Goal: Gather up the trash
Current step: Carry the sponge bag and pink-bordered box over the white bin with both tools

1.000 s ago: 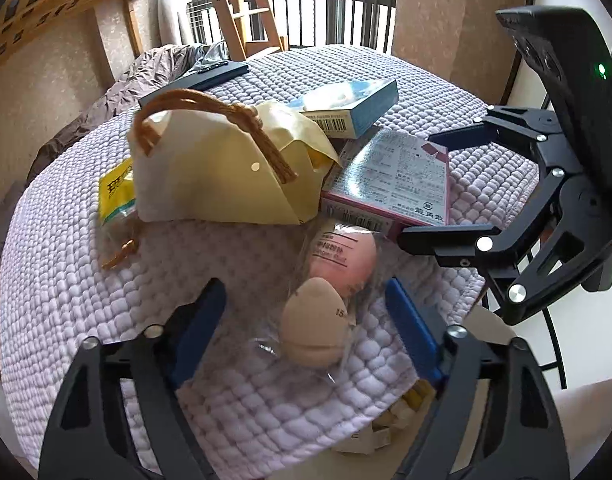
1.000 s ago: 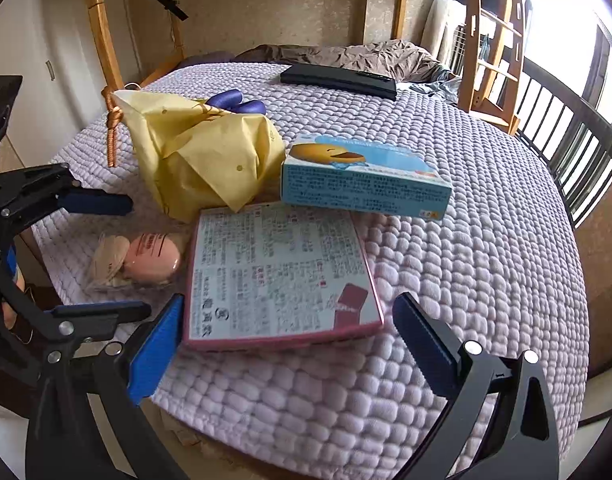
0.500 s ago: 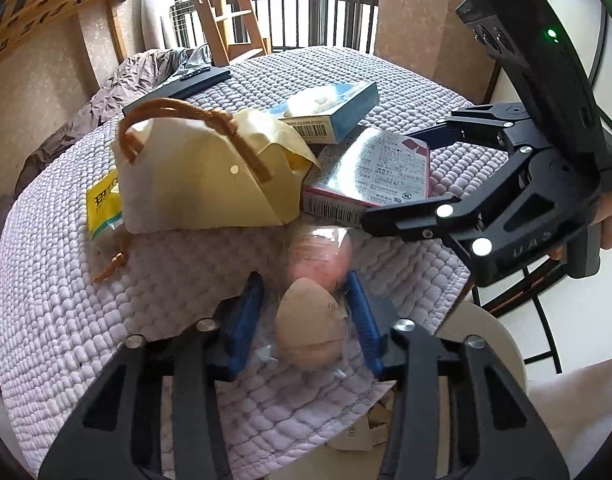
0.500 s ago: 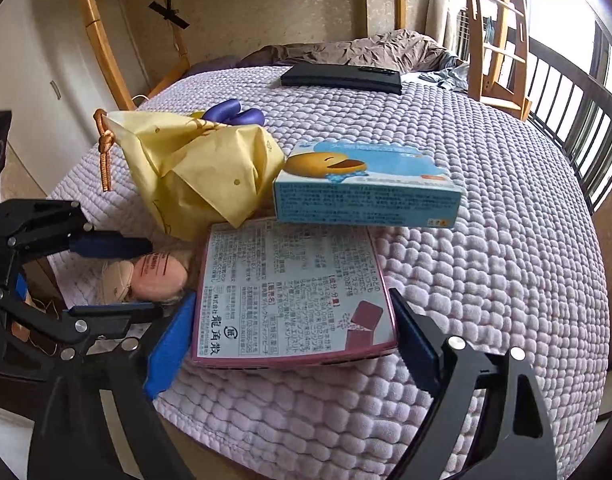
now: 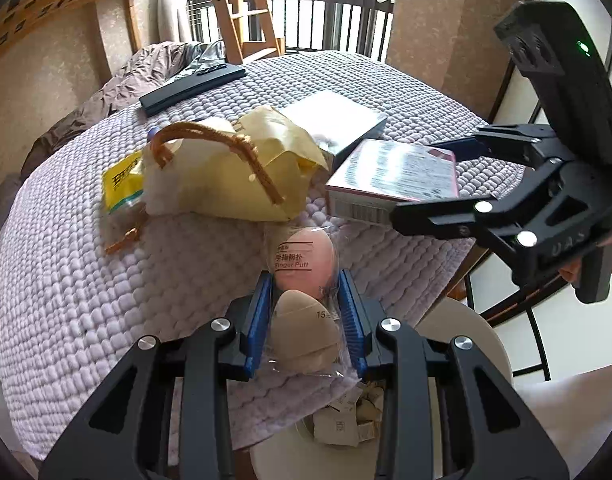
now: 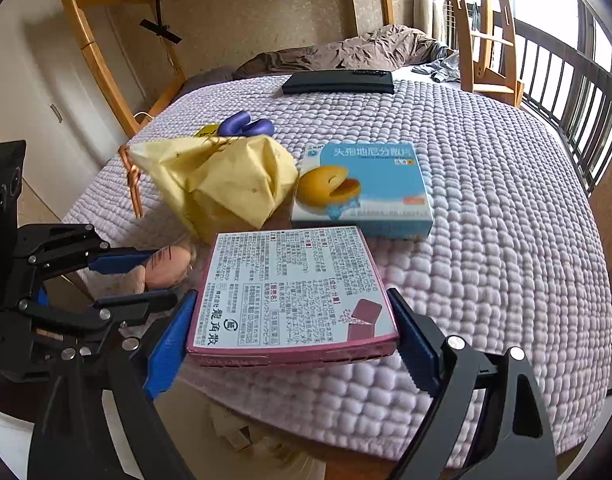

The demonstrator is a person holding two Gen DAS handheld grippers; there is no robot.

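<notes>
My left gripper (image 5: 306,312) is shut on a clear packet of two makeup puffs (image 5: 303,300), one pink and one beige, at the near edge of the bed. It shows in the right wrist view (image 6: 165,266) too. My right gripper (image 6: 291,332) has its blue pads against both sides of a pink flat box (image 6: 291,288), which rests on the quilt. The same box (image 5: 394,176) shows in the left wrist view with the right gripper (image 5: 446,184) around it. A white bin (image 5: 458,360) with paper scraps stands below the bed edge.
A yellow paper bag (image 5: 225,172) with a brown cord handle lies behind the puffs, a yellow packet (image 5: 119,180) to its left. A blue medicine box (image 6: 366,188) lies behind the pink box. A black flat case (image 6: 338,82) lies far back on the purple quilt (image 6: 486,240).
My left gripper closed from wide open onto the puff packet and lifted it slightly. My right gripper moved forward and closed in on the pink box's sides.
</notes>
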